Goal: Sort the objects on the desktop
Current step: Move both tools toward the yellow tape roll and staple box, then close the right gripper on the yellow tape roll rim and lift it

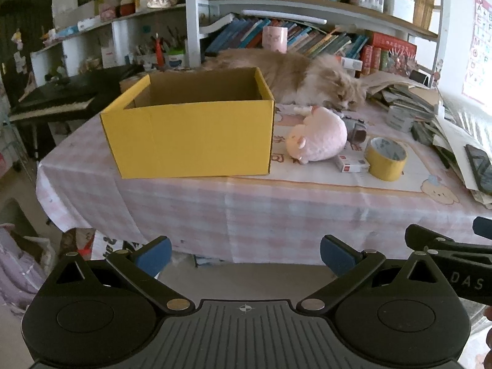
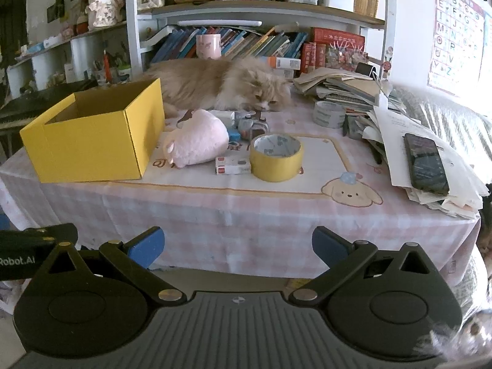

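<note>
1. Your left gripper [image 1: 246, 255] and right gripper [image 2: 238, 246] both stand wide open and empty, off the table's front edge.
2. One yellow cardboard box [image 1: 190, 129], rectangular and open on top, sits on the checked tablecloth [image 2: 246, 212].
3. Beside it lie one soft pink plush toy [image 2: 196, 140], one small white carton [image 2: 232, 166] and one round yellow tape roll [image 2: 276, 157].
4. One fluffy cat [image 2: 221, 84] lies behind.

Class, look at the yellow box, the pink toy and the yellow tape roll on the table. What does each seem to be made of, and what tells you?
Box: likely cardboard, matte yellow outside, brown inside, with folded edges.
Toy: seemingly plush fabric, with a soft fuzzy surface and rounded shape.
Tape roll: probably plastic or cloth adhesive tape, smooth and slightly glossy, wound on a printed core, perhaps card.
</note>
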The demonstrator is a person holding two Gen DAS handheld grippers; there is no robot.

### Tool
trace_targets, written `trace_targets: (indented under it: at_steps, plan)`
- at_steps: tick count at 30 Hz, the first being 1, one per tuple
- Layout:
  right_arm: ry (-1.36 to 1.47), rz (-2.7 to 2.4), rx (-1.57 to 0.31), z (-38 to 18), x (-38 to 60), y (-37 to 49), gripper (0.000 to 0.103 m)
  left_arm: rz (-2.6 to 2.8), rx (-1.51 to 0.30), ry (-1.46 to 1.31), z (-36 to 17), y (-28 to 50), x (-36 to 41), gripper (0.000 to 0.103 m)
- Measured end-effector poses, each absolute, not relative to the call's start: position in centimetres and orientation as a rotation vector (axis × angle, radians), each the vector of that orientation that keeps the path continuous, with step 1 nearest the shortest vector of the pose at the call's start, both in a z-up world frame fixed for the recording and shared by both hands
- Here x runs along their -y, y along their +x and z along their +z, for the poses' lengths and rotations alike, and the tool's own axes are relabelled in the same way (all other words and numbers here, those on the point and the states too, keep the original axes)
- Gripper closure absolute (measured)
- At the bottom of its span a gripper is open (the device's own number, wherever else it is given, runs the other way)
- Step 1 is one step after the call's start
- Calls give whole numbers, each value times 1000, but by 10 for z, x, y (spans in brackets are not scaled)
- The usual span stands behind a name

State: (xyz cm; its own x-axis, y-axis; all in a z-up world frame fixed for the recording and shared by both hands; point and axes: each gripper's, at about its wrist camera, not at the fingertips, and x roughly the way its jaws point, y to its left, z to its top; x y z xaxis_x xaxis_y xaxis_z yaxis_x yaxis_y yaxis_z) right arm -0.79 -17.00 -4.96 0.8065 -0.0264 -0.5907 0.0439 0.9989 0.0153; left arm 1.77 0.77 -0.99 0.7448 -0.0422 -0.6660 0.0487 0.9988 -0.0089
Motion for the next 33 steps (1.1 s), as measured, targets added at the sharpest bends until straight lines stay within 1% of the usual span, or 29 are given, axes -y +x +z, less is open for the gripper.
trace_targets:
  at_steps: [12,33]
  plan:
    - [43,-56,-650,-55,193,7,0,-65,-756,1,-16,37,17,0]
    - [52,14,-690,-59,247,65,0,-44,-793,-46,-26,85,66,0]
